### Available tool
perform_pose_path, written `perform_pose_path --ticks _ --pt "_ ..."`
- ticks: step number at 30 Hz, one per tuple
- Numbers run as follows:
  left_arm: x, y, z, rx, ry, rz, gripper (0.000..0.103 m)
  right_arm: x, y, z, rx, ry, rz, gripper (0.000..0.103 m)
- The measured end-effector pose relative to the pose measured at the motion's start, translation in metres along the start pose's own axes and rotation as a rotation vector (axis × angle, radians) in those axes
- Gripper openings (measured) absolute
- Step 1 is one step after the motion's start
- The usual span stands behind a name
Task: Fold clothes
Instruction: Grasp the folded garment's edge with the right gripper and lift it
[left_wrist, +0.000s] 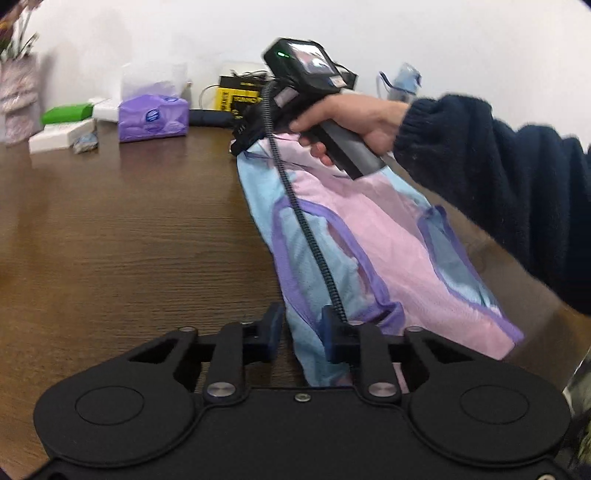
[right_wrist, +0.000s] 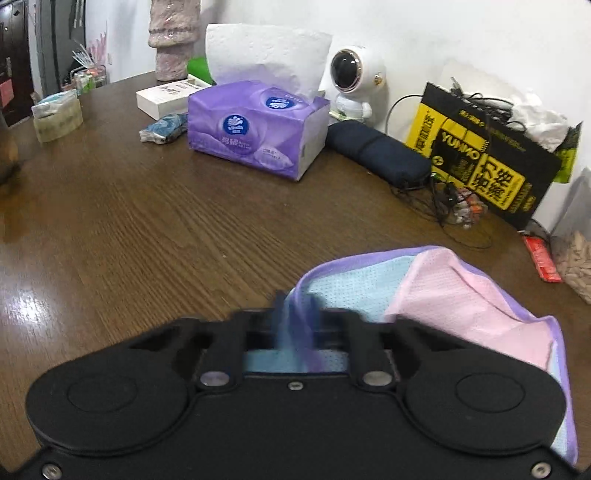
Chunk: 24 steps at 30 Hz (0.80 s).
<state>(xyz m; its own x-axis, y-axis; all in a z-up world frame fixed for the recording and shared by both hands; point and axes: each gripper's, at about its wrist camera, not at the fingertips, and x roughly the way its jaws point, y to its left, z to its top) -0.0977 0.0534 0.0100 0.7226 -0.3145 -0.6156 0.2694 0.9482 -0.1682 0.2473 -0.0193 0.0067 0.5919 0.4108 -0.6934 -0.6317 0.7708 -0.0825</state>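
Note:
A pink, light-blue and purple-trimmed garment (left_wrist: 373, 236) lies stretched along the brown wooden table (left_wrist: 129, 221). My left gripper (left_wrist: 301, 328) is at its near end, jaws partly open, with the blue fabric edge lying between the fingers. My right gripper (left_wrist: 243, 138), seen in the left wrist view held in a hand with a dark sleeve, is at the garment's far end. In the right wrist view the right gripper (right_wrist: 297, 310) is shut on the garment's (right_wrist: 443, 291) purple-trimmed edge, lifting it a little off the table (right_wrist: 147, 221).
A purple tissue pack (right_wrist: 258, 125) stands at the back, with a white box (right_wrist: 166, 98), a dark blue pouch (right_wrist: 376, 151), a yellow-black bag (right_wrist: 487, 158) with cables, a white robot-shaped lamp (right_wrist: 351, 81) and tape rolls (right_wrist: 57, 114). A red item (right_wrist: 541, 258) lies at the right.

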Motion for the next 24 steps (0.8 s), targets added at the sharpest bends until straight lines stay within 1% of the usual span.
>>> perform_pose_path --ticks 2,4,6,8,9,11,12,13,14,15,16,17,18,19,21,22,24 --pt "-0.003 0.001 0.003 -0.068 0.003 -0.048 0.002 -0.016 -0.006 0.002 0.018 -0.041 -0.011 0.005" --pt "-0.009 -0.001 0.008 -0.11 -0.021 -0.097 0.002 -0.035 -0.016 0.005 0.047 -0.091 -0.021 0.005" --pt "-0.015 -0.007 0.013 -0.122 -0.046 -0.16 0.002 -0.058 -0.033 0.004 0.09 -0.135 -0.027 0.005" --pt "-0.014 -0.028 0.017 -0.101 -0.066 -0.227 0.002 -0.075 -0.053 -0.001 0.135 -0.16 -0.032 0.005" --pt "-0.008 -0.036 0.015 -0.104 -0.069 -0.22 0.002 -0.076 -0.06 -0.006 0.15 -0.142 -0.028 0.005" --pt "0.005 -0.052 0.011 -0.109 -0.074 -0.205 0.003 -0.071 -0.081 -0.024 0.189 -0.033 -0.006 0.006" --pt "0.01 -0.056 0.01 -0.096 -0.049 -0.194 0.004 -0.069 -0.085 -0.031 0.197 -0.01 -0.022 0.011" --pt "0.013 -0.061 0.008 -0.083 -0.026 -0.185 0.006 -0.068 -0.09 -0.04 0.205 0.009 -0.047 0.02" --pt "0.011 -0.064 0.007 -0.066 -0.017 -0.184 0.007 -0.068 -0.095 -0.05 0.212 0.028 -0.071 0.024" --pt "0.008 -0.066 0.006 -0.051 -0.011 -0.185 0.013 -0.07 -0.099 -0.058 0.221 0.036 -0.086 0.028" --pt "0.003 -0.063 0.005 -0.052 -0.025 -0.203 0.023 -0.078 -0.103 -0.063 0.229 0.014 -0.081 0.035" --pt "-0.003 -0.058 0.006 -0.063 -0.039 -0.215 0.03 -0.085 -0.106 -0.067 0.234 -0.009 -0.076 0.038" --pt "-0.008 -0.05 0.007 -0.087 -0.055 -0.215 0.043 -0.091 -0.107 -0.065 0.231 -0.035 -0.068 0.045" --pt "-0.011 -0.043 0.009 -0.115 -0.071 -0.199 0.055 -0.097 -0.109 -0.063 0.227 -0.059 -0.062 0.054" --pt "-0.011 -0.026 0.012 -0.157 -0.1 -0.149 0.063 -0.102 -0.109 -0.052 0.211 -0.099 -0.058 0.063" --pt "-0.008 -0.021 0.013 -0.17 -0.101 -0.138 0.063 -0.102 -0.109 -0.046 0.199 -0.114 -0.057 0.063" --pt "0.003 -0.005 0.016 -0.239 -0.088 -0.099 0.063 -0.091 -0.11 -0.033 0.171 -0.103 -0.054 0.063"
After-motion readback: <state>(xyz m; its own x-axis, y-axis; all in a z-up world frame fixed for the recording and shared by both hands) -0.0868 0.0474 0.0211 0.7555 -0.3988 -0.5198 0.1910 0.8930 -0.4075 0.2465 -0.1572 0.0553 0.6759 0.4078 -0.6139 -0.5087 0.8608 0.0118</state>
